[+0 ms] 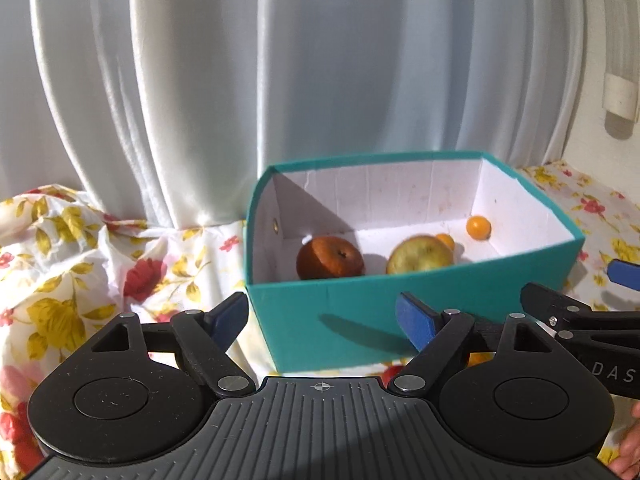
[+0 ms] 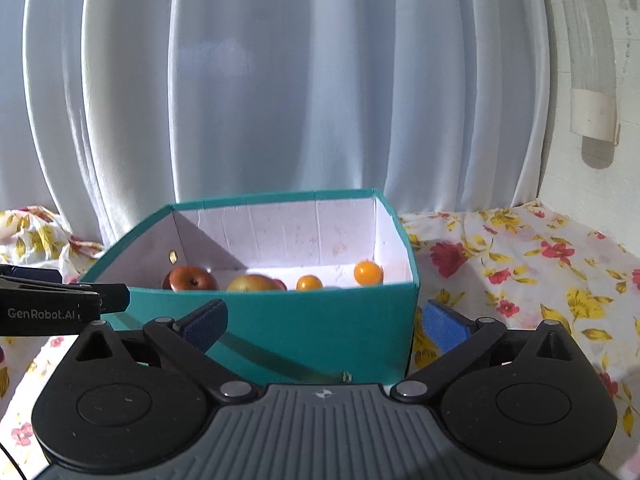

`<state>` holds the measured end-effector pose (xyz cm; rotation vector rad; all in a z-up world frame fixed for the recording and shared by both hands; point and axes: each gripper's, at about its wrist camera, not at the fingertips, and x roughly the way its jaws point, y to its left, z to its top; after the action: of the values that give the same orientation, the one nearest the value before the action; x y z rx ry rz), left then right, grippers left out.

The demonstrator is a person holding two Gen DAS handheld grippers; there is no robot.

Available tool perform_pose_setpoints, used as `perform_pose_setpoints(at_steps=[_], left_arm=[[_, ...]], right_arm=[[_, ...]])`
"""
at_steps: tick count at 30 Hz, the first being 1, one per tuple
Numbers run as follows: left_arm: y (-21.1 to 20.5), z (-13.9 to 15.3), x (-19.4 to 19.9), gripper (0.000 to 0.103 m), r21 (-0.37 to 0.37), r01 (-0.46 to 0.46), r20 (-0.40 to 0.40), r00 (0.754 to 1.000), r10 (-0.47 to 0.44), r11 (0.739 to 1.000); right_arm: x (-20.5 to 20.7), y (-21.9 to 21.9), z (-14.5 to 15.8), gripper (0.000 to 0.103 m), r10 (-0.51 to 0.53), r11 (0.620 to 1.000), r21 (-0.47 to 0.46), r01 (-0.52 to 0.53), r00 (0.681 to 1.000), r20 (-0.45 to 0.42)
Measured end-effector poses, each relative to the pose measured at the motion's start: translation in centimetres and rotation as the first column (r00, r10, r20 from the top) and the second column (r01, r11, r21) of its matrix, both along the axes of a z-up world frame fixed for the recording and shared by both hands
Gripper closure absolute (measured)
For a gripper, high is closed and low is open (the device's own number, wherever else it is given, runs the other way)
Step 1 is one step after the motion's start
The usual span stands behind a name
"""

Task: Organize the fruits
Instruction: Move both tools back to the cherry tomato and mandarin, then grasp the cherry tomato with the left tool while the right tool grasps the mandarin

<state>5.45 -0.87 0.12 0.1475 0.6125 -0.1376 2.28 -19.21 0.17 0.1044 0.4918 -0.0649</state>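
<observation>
left gripper [image 1: 320, 320]: jaws standing spread, nothing between the blue pads, sitting just in front of the teal box [image 1: 360, 312].
right gripper [image 2: 324, 320]: jaws spread wide, also carrying nothing, facing the box's near wall; its tip is showing at the right edge of the left wrist view.
fruit: all lying inside the box. Red-brown apple [image 1: 330, 258] at the left, yellow-green apple [image 1: 420, 260] just beside it, small orange fruit [image 1: 446, 240] tucked behind that one, second small orange fruit [image 1: 479, 227] sitting apart near the right wall.
table: floral cloth [image 2: 520, 272] is showing no loose fruit in either view; what lies under the gripper bodies is hidden.
step: looking like post-drop, both grippers idling empty at the box.
progress: judging it near done or done, unless fruit is waiting out of view.
next: either backing both grippers off clear of the box rim, or scanning the cloth for leftovers; a new pick is calling for a wide approach and a soft pinch on round fruit.
risk: nudging the light cardboard box.
</observation>
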Motion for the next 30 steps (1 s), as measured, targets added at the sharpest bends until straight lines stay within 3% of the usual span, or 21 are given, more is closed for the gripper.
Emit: perform_pose_setpoints(at_steps=[5,14,27,30], left_arm=[[-0.5,-2.5,-1.1,0.023,0.075,0.029,-0.023,0.999,-0.027,0.997],[0.5,-4.1,-0.7,0.024,0.01,0.092,-0.098,0.991,-0.091,0.996],[-1.3,-6.4,0.6,0.036,0.059,0.16,-0.147,0.978,-0.15,0.985],[-1.5,-6.5,0.9,0.036,0.061,0.167,-0.149,0.976,-0.157,0.984]], right_arm=[[-0.9,1.4,-1.4,0.0,0.03,0.999,-0.038,-0.031,0.998,-0.05],[-1.3,2.6,-3.3,0.014,0.11,0.991,-0.064,-0.118,0.986,-0.128],[-0.3,2.8,-5.5,0.038,0.163,0.983,-0.045,-0.176,0.966,-0.199],[-0.1,2.5,-5.7,0.04,0.167,0.984,-0.032,-0.177,0.965,-0.204]])
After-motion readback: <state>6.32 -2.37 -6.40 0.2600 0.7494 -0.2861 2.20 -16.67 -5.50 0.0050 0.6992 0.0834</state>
